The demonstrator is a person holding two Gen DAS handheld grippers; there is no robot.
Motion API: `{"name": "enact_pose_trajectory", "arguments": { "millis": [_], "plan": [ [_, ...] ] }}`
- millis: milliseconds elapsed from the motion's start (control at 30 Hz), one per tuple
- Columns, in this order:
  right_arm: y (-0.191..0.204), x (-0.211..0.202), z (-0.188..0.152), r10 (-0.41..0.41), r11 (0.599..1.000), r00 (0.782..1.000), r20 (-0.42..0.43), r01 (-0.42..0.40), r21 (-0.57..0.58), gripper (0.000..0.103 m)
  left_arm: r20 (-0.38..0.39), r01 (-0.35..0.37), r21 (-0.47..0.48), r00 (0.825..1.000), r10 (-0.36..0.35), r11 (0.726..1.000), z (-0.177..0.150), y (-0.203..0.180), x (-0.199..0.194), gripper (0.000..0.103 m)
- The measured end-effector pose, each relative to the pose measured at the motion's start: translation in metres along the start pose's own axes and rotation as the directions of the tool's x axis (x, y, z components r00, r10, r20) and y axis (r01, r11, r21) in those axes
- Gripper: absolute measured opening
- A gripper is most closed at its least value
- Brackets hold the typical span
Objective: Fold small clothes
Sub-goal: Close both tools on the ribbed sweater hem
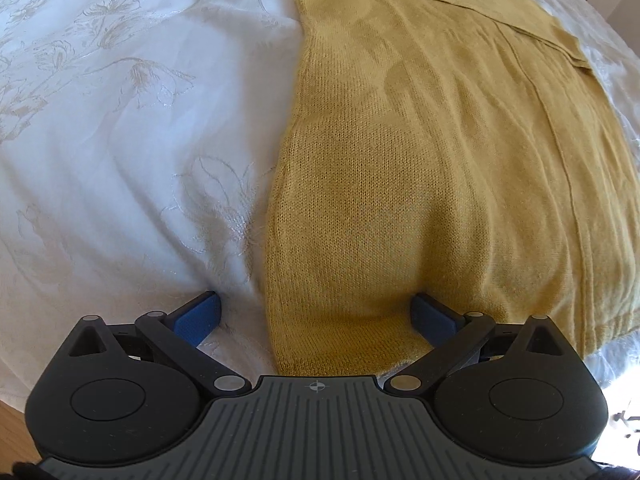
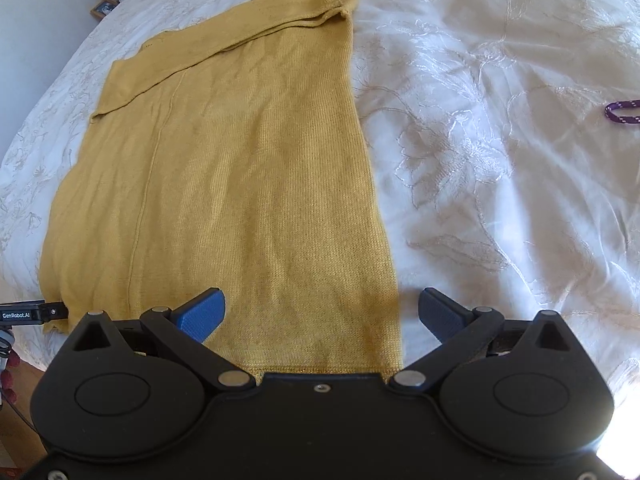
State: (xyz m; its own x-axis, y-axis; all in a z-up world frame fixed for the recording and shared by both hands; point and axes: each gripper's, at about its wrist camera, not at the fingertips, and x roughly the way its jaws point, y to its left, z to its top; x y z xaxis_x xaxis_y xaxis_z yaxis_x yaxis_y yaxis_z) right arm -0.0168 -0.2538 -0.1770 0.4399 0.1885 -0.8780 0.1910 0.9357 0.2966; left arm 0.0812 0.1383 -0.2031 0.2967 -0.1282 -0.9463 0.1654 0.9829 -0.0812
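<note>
A mustard-yellow knit sweater [image 1: 420, 140] lies flat on a white embroidered bedspread [image 1: 120, 120], sleeves folded in across its far end. My left gripper [image 1: 316, 316] is open, its blue pads astride the sweater's near left hem corner, close above the cloth. The sweater also shows in the right wrist view [image 2: 240, 160]. My right gripper [image 2: 322, 314] is open, its blue pads astride the near right hem corner. The left gripper's tip [image 2: 32, 314] shows at the sweater's near left corner.
The bedspread [image 2: 500, 160] spreads wide to the right of the sweater. A purple cord [image 2: 624, 111] lies at the far right. A nightstand with a lamp and picture frame [image 2: 108, 0] stands beyond the bed. Wooden floor [image 1: 12, 432] shows below the bed's near edge.
</note>
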Motion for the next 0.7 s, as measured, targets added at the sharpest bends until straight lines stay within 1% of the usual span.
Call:
{"name": "enact_pose_trajectory", "arguments": {
  "millis": [300, 433, 567, 600, 667, 700],
  "plan": [
    [-0.009, 0.018, -0.001, 0.031, 1.000, 0.999, -0.045, -0.031, -0.003, 0.103, 0.067, -0.070, -0.002, 0.995, 0.070, 0.998, -0.018, -0.010, -0.003, 0.103],
    [-0.009, 0.022, -0.001, 0.035, 0.999, 0.998, -0.060, -0.037, -0.028, 0.103, 0.068, -0.073, -0.006, 0.995, 0.073, 0.997, -0.020, -0.010, -0.004, 0.103],
    [-0.003, 0.024, 0.001, 0.031, 0.997, 0.996, -0.088, -0.037, -0.067, 0.103, 0.048, -0.062, -0.008, 0.997, 0.063, 0.998, -0.014, -0.008, -0.005, 0.103],
    [-0.002, 0.024, 0.001, 0.029, 0.997, 0.995, -0.092, -0.036, -0.075, 0.103, 0.045, -0.062, -0.006, 0.997, 0.062, 0.998, -0.013, -0.008, -0.005, 0.102],
    [-0.002, 0.025, 0.003, 0.029, 0.995, 0.993, -0.113, -0.040, -0.095, 0.103, 0.044, -0.056, -0.001, 0.997, 0.056, 0.998, -0.009, -0.008, -0.006, 0.096],
    [-0.001, 0.025, 0.004, 0.036, 0.993, 0.991, -0.131, -0.050, -0.104, 0.102, 0.049, -0.053, 0.000, 0.997, 0.053, 0.999, -0.008, -0.010, -0.008, 0.090]
  ]
}}
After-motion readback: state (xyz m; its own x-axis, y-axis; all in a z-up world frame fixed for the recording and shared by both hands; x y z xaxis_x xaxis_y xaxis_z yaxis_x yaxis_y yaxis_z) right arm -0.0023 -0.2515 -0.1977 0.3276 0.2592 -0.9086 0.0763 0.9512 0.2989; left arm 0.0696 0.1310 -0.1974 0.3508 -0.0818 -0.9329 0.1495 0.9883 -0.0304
